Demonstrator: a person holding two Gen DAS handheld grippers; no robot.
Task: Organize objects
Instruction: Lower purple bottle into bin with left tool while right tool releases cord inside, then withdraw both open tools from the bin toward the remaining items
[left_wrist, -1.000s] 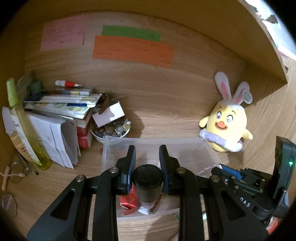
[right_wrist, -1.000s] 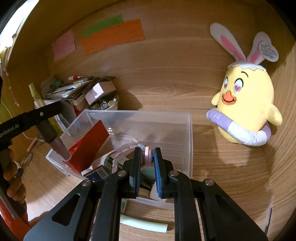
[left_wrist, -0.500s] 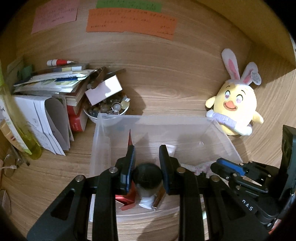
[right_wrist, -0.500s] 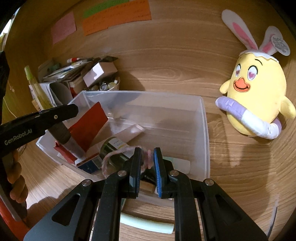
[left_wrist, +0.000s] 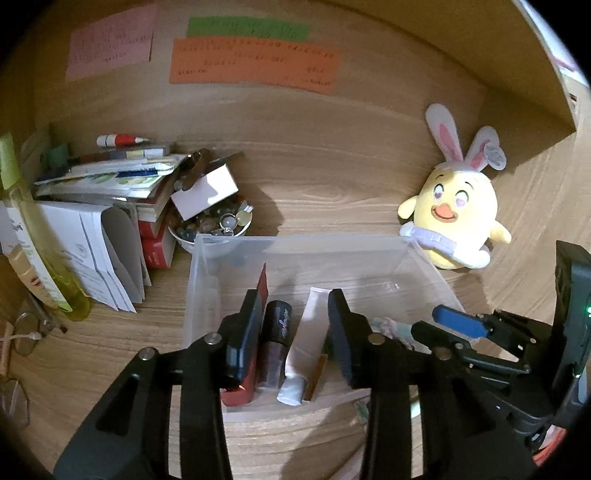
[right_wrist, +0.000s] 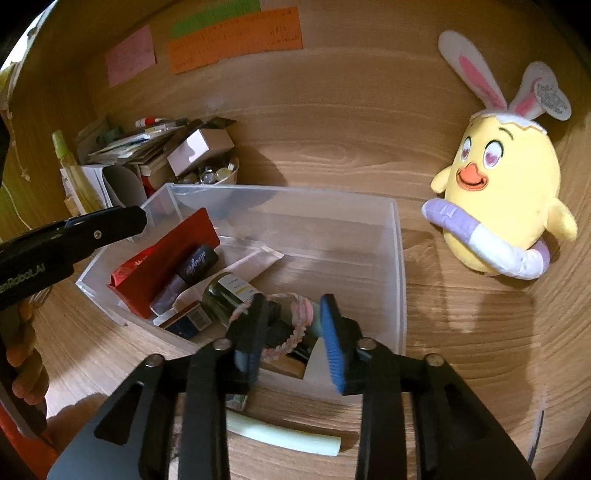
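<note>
Left wrist view: the left gripper (left_wrist: 295, 328) hangs over the near half of the clear plastic bin (left_wrist: 424, 254) at lower centre. Its jaws have just been opening and now stand apart. The dark cosmetic tube (left_wrist: 276, 343) lies between them on the bin floor, with no pad pressing on it, so it reads as released. A white tube (left_wrist: 304, 350) lies just to its right and a red box (left_wrist: 255, 332) leans on its left.

Right wrist view: the right gripper (right_wrist: 291, 332) is at lower centre, over the near right part of the bin (right_wrist: 397, 258). Its jaws have also just been opening and stand apart. The pink braided hair tie (right_wrist: 295, 321) rests between them on top of a small dark bottle (right_wrist: 225, 295); the frame does not settle whether it still touches the left pad.

Step in hand, as a judgement: release of both items into the bin, so this placement looks complete. The next move calls for lifting each gripper straight up, clear of the bin walls, without snagging the hair tie. A pale green strip (right_wrist: 284, 435) lies on the wooden desk (right_wrist: 461, 332) outside the bin, below the right gripper, and looks like a likely next pick.
</note>
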